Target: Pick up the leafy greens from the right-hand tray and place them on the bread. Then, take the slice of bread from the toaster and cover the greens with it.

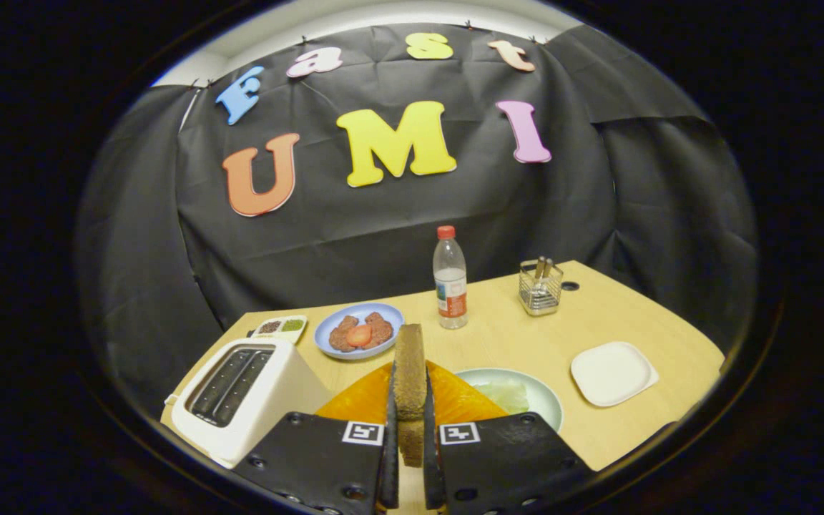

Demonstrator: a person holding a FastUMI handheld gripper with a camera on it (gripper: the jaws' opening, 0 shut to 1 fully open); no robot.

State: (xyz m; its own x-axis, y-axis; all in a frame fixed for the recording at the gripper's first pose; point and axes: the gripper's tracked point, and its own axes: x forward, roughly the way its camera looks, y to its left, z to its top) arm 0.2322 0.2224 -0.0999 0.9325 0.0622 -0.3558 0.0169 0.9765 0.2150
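your gripper [409, 422] is closed on a slice of bread [410, 372], which stands upright on edge between the two fingers [391, 422], both pressing on its faces, so the jaws are narrowed to the thickness of the slice. the slice rises above the fingertips, its brown crust facing you.

just below and beyond the fingers sits an orange plate [455, 400] near the front edge of the table [526, 336]. whether bread or greens already lie on it you cannot tell, since the held slice and the fingers hide its middle. touching its right side is a pale green plate [541, 400] with light leafy greens [505, 393] on it. farther right, near the right edge of the table, lies a white square plate [612, 372].

the white toaster [247, 393] stands at the front left corner of the table, its two slots facing up and dark inside. behind it, at the back left corner, is a small sectioned dish [281, 327] with dark and green bits in it. beside that, a blue plate [359, 329] holds brown patties [378, 329] and a tomato slice [358, 335]. a clear bottle [450, 282] with a red cap stands upright toward the back middle, and a wire holder [540, 287] with utensils stands near the back right corner.
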